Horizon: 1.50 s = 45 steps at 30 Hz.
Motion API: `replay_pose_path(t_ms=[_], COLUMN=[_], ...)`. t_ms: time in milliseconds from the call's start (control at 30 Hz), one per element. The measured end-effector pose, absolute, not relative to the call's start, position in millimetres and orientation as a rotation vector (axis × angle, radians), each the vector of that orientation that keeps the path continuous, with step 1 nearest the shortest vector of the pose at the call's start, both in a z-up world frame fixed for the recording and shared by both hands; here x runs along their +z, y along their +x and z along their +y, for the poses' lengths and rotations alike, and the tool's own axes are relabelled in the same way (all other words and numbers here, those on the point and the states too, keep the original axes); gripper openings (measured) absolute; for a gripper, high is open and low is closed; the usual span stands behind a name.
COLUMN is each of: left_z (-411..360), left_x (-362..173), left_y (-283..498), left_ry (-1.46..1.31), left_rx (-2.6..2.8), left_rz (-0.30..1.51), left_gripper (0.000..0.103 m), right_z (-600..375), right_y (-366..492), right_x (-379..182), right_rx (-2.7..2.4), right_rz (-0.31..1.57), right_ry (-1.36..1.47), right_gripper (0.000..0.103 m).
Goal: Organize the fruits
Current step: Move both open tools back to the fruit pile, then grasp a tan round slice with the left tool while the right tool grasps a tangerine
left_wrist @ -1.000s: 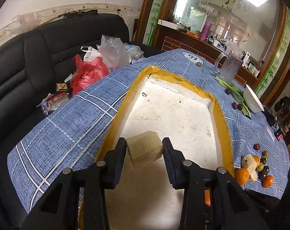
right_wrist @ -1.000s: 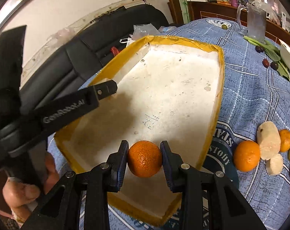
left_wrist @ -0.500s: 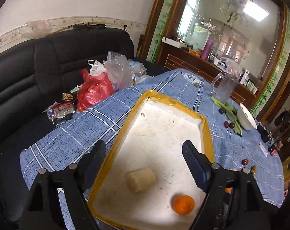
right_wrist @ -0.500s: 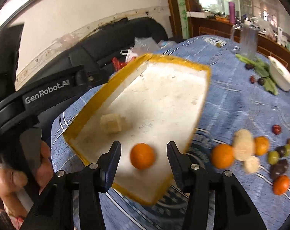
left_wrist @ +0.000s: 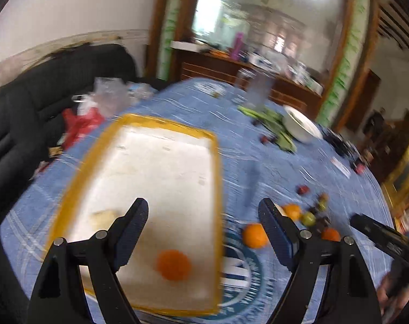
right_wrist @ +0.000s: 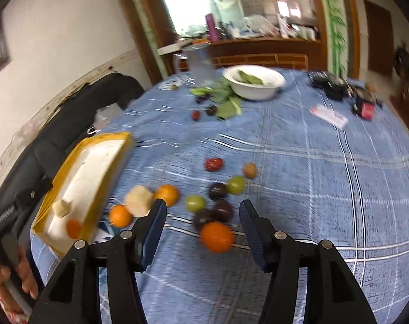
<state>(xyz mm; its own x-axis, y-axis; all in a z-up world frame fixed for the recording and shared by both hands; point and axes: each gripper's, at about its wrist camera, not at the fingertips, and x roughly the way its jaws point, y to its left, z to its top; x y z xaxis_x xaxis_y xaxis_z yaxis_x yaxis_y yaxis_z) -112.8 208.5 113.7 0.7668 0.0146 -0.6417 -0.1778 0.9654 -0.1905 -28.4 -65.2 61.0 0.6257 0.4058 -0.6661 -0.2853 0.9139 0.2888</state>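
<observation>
Two pieces already lie in the yellow-rimmed tray: a pale chunk left of your left tongs, a mandarin just below their gap. Those tongs hang released and empty; your right tongs are spreading, nothing gripped, an orange lying between the tips on the tabletop. You seem between loads; next, settle over that orange and close squarely. Far off, a white bowl holds greens.

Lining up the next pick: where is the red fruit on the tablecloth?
In the right wrist view, the red fruit lies alone on the blue tablecloth, beyond the fruit cluster, left of a small brown fruit.
</observation>
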Motion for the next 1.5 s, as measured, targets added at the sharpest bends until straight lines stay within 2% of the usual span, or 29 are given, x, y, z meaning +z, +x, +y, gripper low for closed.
replay_pose_path(t_ms=[267, 567, 633, 667, 733, 767, 800, 833, 867, 1033, 1067, 1167, 1267, 1300, 1500], left_z=[160, 136, 138, 139, 137, 136, 133, 129, 124, 113, 113, 114, 117, 119, 129], left_x=[88, 50, 46, 44, 44, 45, 47, 47, 47, 43, 43, 42, 42, 43, 59], left_y=[-63, -22, -20, -18, -19, -20, -21, -21, -22, -20, -20, -21, -22, -22, -37], left_ry=[-0.222, -0.118, -0.126, -0.125, -0.108, -0.100, -0.096, -0.078, -0.047, 0.035, 0.032, 0.055, 0.038, 0.021, -0.062], left_rx=[-0.080, -0.150, -0.161, -0.163, -0.155, -0.161, -0.180, -0.178, -0.169, -0.133, -0.131, -0.103, -0.114, -0.122, -0.129], left_rz=[0.831, 0.940, 0.943, 0.948, 0.933, 0.922, 0.920, 0.919, 0.912, 0.900, 0.898, 0.873, 0.862, 0.863, 0.831], left_gripper=[0.083, 0.082, 0.075, 0.057, 0.052, 0.041, 0.038, 0.038, 0.038, 0.046, 0.046, 0.037, 0.037, 0.037, 0.037], right_z=[-55, -52, -52, -51, -50, -49, -49, -49, -49, -47, -48, -48, -48, -49, -52], right_y=[-18, -16, -15, -15, -14, -15, -16, -16, -16, -15, -15, -15, -15, -15, -18], right_x=[23, 14, 13, 13, 13, 13, 12, 12, 12, 10, 10, 10, 10, 10, 12], right_rx=[0.415, 0.404, 0.404, 0.406, 0.402, 0.398, 0.397, 0.400, 0.404, 0.410, 0.410, 0.409, 0.406, 0.404, 0.409], right_rz=[0.896, 0.909, 0.911, 0.912, 0.912, 0.913, 0.912, 0.915, 0.917, 0.928, 0.926, 0.922, 0.918, 0.918, 0.910], right_ry=[0.119, 0.088, 0.084, 0.082, 0.076, 0.072, 0.070, 0.070, 0.072, 0.076, 0.081, 0.082, 0.083, 0.085, 0.102], right_gripper=[0.060, 0.060, 0.060, 0.060, 0.060, 0.060, 0.054, 0.044, 0.042, 0.042, 0.042, 0.043, 0.041, 0.037, 0.037])
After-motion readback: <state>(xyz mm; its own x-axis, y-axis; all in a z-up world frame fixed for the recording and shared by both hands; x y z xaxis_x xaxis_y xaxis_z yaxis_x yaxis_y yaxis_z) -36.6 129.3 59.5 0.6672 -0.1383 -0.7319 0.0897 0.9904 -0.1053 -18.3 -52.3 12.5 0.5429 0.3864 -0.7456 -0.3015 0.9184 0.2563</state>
